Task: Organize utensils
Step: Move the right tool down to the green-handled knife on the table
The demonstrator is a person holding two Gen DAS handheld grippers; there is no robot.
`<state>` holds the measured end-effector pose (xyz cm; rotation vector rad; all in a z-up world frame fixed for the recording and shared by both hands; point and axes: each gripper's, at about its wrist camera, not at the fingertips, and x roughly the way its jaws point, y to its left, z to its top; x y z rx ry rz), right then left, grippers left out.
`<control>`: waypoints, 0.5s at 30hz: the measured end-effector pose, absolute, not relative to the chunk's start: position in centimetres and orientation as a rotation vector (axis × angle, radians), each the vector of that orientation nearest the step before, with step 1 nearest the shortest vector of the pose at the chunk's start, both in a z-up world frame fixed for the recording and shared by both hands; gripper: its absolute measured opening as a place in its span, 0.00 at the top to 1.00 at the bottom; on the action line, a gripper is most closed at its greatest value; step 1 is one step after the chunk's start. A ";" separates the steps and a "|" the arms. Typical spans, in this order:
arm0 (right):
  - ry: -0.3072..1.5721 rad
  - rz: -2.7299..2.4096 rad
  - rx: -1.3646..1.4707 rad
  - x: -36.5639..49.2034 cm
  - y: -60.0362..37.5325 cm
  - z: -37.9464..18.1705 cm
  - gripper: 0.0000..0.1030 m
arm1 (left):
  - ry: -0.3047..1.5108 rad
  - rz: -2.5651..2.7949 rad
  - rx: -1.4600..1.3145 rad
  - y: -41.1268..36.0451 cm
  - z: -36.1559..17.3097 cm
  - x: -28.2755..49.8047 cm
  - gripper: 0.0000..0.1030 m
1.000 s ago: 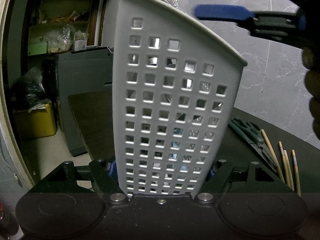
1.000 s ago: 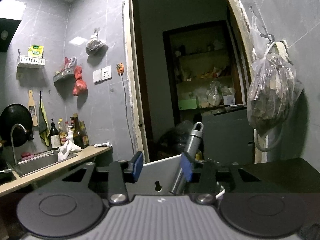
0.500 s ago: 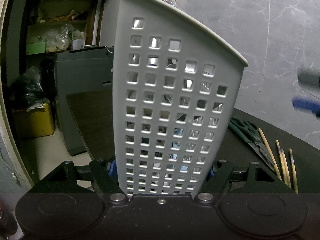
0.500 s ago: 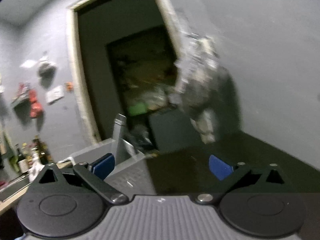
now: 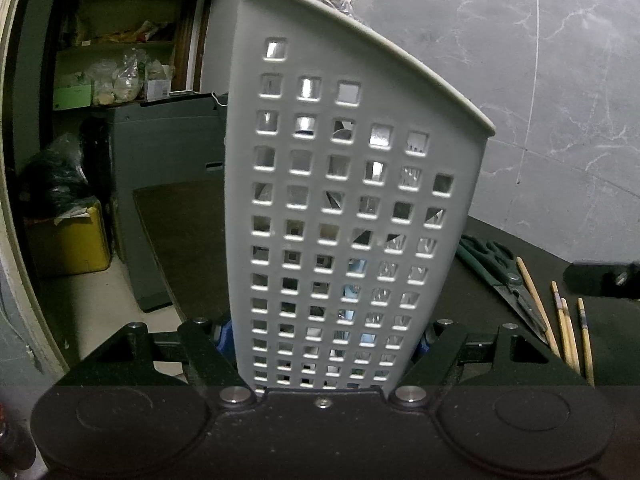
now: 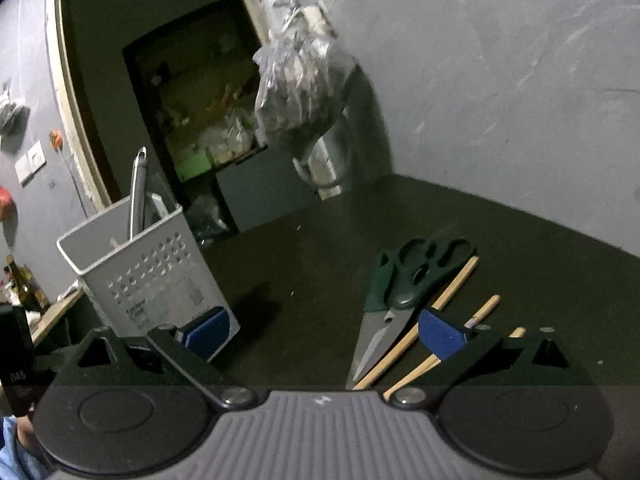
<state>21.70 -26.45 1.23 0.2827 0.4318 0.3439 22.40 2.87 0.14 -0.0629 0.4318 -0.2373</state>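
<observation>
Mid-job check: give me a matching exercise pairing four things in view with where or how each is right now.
Things:
1. utensil holder
2. scissors
3. chopsticks
4. right gripper

States:
A. lying loose on the dark table beside the scissors
B. open, nothing between its pads
C. clamped in the left gripper
D. lying closed, dark green handles away from the camera

Pairs: 1-C, 2-D, 3-A, 4-B

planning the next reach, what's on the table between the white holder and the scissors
Nothing: in the right wrist view the dark tabletop is bare between the white holder and the scissors. The chopsticks lie on the scissors' far side.
</observation>
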 end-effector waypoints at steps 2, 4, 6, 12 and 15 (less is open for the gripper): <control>0.472 0.344 0.231 22.4 -25.6 1.1 0.00 | 0.435 -0.239 -0.065 2.9 0.1 22.4 0.25; 0.511 0.334 0.178 23.4 -24.7 1.1 0.00 | 0.434 -0.240 -0.063 3.0 0.2 22.4 0.25; 0.532 0.333 0.142 24.3 -24.0 1.2 0.00 | 0.433 -0.243 -0.065 3.1 0.1 22.4 0.25; 0.590 0.378 0.123 28.2 -23.0 1.8 0.00 | 0.432 -0.254 -0.070 3.4 0.0 22.3 0.25; 0.617 0.380 0.128 30.3 -22.7 2.1 0.00 | 0.432 -0.257 -0.072 3.5 -0.1 22.3 0.25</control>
